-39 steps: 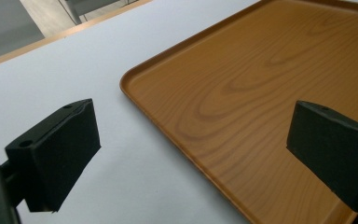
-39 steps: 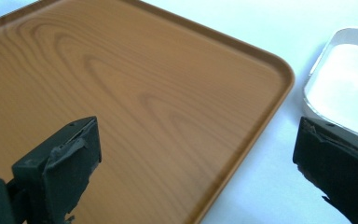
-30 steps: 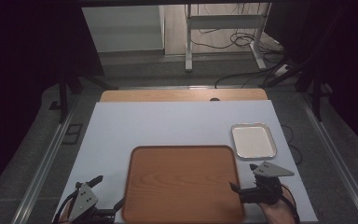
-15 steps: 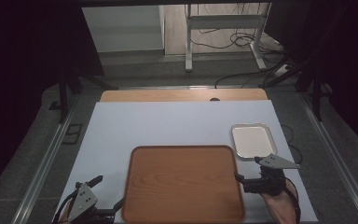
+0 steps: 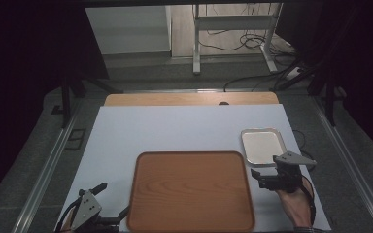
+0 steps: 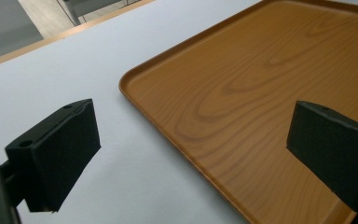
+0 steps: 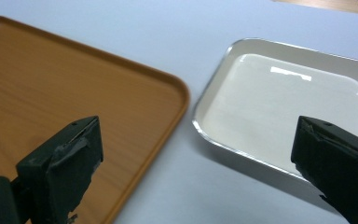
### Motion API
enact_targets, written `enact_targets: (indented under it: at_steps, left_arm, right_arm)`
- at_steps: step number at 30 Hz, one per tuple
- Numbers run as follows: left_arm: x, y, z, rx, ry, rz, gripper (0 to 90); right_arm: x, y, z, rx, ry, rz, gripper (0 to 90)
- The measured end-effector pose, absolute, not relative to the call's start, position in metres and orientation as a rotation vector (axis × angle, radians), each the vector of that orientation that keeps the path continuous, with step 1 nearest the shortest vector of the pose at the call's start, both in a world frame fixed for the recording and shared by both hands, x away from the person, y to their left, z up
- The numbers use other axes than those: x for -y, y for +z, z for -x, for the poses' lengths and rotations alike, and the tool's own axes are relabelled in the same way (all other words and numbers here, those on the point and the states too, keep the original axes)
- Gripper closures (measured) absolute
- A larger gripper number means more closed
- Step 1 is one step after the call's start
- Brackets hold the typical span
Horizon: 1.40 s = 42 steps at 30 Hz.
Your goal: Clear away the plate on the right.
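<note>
1. White table sheet [image 5: 175, 136] covers the worktop; a bare wood strip [image 5: 189, 99] shows along its far edge, dark room and floor cables beyond.
2. We see a large wooden tray [image 5: 190, 189] lying flat on the near centre of the sheet, nothing on it.
3. We see a small white dish with a metal rim [image 5: 262, 145] on the sheet just beyond the tray's far right corner, close to it but not touching. It holds nothing.
4. Right gripper [image 5: 262, 180] is held just right of the tray's right edge, right at the dish's near rim. The person's hand [image 5: 296, 204] comes in from the bottom edge.
5. Right gripper view: jaws spread wide, nothing between them. One jaw is over the tray corner [image 7: 121, 102], the other over the dish's near end [image 7: 284, 107]. We can't tell whether it touches the dish.
6. Left gripper [image 5: 111, 206] sits at the near left corner of the sheet, next to the tray's left edge.
7. Left gripper view: jaws wide apart, gripping nothing. They straddle the tray's rim [image 6: 168, 121], one over the sheet, one over the wood.
</note>
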State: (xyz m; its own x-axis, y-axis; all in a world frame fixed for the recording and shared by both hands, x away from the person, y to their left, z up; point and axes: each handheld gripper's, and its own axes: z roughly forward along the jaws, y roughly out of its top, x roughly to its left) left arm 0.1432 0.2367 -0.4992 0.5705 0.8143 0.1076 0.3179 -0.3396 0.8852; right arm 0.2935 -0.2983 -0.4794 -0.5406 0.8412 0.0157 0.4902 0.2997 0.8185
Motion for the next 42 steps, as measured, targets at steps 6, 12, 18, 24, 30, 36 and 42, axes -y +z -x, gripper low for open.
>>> enact_targets:
  at_steps: [6,12,18,24,30,36,42]
  left_arm:
    - [-0.236,-0.499,-0.143,-0.914,0.699,-1.909,2.3]
    - [-0.237,-0.499,-0.143,-0.915,0.702,-1.91,2.3]
    - [-0.236,-0.499,-0.143,-0.916,0.702,-1.911,2.4]
    - [-0.237,-0.499,-0.143,-0.92,0.702,-1.908,2.3]
    - [-0.238,-0.499,-0.144,-0.929,0.698,-1.899,2.1]
    - [-0.238,-0.499,-0.144,-0.927,0.697,-1.897,2.1]
    - [-0.238,-0.499,-0.144,-0.928,0.696,-1.897,2.1]
  right_arm:
    - [0.308,-0.481,-0.303,-2.127,1.109,-1.227,1.6]
    - [0.316,-0.481,-0.313,-2.105,1.083,-1.253,1.6]
    - [0.325,-0.48,-0.324,-2.084,1.066,-1.271,1.6]
    - [0.336,-0.481,-0.336,-2.048,1.073,-1.336,1.6]
    - [0.345,-0.482,-0.347,-2.026,1.023,-1.395,0.5]
    - [0.353,-0.484,-0.359,-2.018,1.021,-1.477,0.0]
    - [0.361,-0.485,-0.369,-2.0,0.972,-1.532,13.1]
